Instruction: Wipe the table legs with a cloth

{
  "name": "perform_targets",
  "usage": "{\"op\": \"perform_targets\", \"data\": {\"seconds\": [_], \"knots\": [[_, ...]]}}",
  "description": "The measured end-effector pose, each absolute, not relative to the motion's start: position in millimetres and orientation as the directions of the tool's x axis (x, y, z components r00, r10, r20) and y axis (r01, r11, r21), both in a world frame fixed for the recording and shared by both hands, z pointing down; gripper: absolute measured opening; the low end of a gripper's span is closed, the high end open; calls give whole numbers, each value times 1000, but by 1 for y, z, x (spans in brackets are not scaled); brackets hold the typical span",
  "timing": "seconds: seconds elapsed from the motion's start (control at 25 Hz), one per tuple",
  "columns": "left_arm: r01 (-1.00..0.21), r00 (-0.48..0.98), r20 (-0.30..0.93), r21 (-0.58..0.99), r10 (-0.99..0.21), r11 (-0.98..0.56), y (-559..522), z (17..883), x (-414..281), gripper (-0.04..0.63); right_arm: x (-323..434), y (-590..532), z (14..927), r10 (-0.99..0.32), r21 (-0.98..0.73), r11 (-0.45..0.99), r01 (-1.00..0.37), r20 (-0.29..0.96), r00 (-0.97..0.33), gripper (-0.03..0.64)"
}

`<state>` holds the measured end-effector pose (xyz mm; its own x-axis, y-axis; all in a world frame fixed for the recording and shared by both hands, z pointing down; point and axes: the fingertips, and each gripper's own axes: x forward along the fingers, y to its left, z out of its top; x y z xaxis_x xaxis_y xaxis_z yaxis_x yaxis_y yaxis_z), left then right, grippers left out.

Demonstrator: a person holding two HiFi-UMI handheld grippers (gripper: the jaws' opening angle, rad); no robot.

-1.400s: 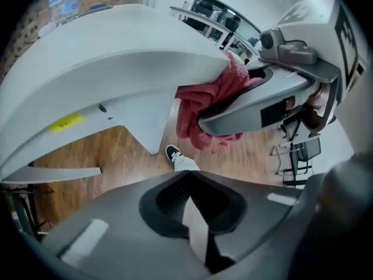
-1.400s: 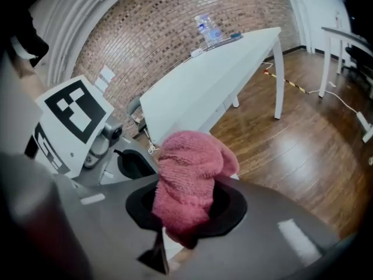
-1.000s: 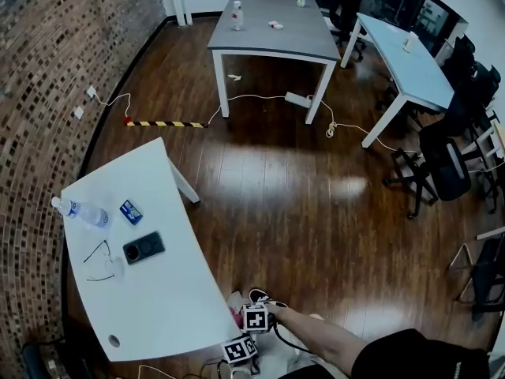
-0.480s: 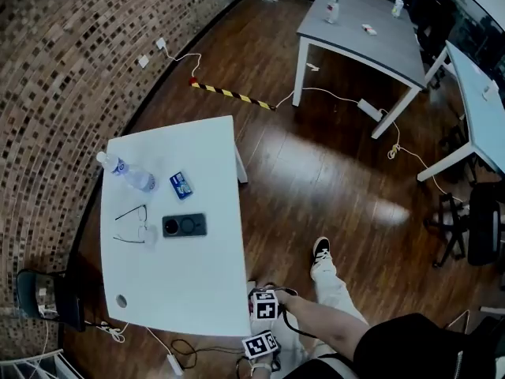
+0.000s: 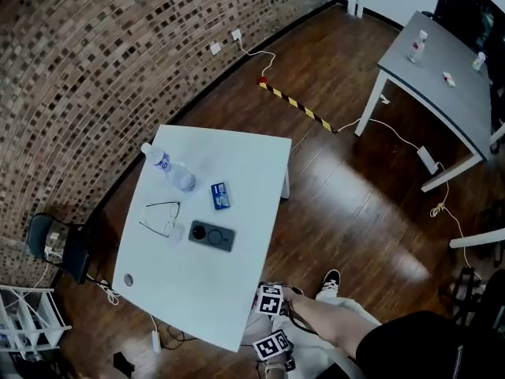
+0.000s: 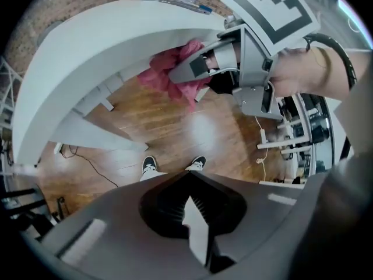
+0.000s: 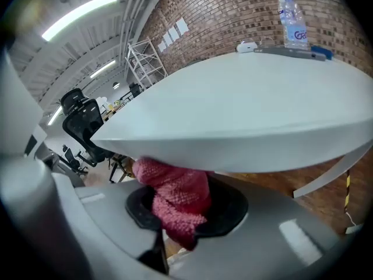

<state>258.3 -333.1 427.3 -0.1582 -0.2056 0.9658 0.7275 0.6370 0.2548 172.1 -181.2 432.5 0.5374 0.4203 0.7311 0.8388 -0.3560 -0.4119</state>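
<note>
The head view has swung round since a moment ago, bringing the white surface (image 5: 221, 275) toward the middle, with both tools staying at its near edge. The right tool (image 7: 175, 214) is clamped on the pink cloth (image 7: 175, 197), which is bunched against the underside of that edge and hidden from above by the top. The left tool (image 6: 195, 226) has its jaws together on nothing; the head view cuts part of it off at the bottom. One table leg (image 6: 87, 134) shows, blurred, apart from the cloth
</note>
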Motion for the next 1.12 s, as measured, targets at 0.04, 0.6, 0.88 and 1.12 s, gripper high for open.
{"op": "perform_targets", "data": {"seconds": [0.04, 0.6, 0.88, 1.12], "knots": [[749, -188, 963, 269, -195, 606, -335, 426, 244, -5, 160, -179, 432, 424, -409, -354, 841, 732, 534, 74], [828, -307, 931, 364, -198, 427, -340, 436, 80, -5, 25, -169, 421, 354, -370, -408, 835, 779, 518, 76], [826, -253, 940, 333, -229, 455, -308, 437, 31, -5, -26, -162, 427, 338, -409, -400, 820, 766, 547, 77], [810, -244, 947, 317, -208, 493, -286, 432, 3, -5, -74, -155, 428, 359, -417, -345, 841, 769, 529, 77]]}}
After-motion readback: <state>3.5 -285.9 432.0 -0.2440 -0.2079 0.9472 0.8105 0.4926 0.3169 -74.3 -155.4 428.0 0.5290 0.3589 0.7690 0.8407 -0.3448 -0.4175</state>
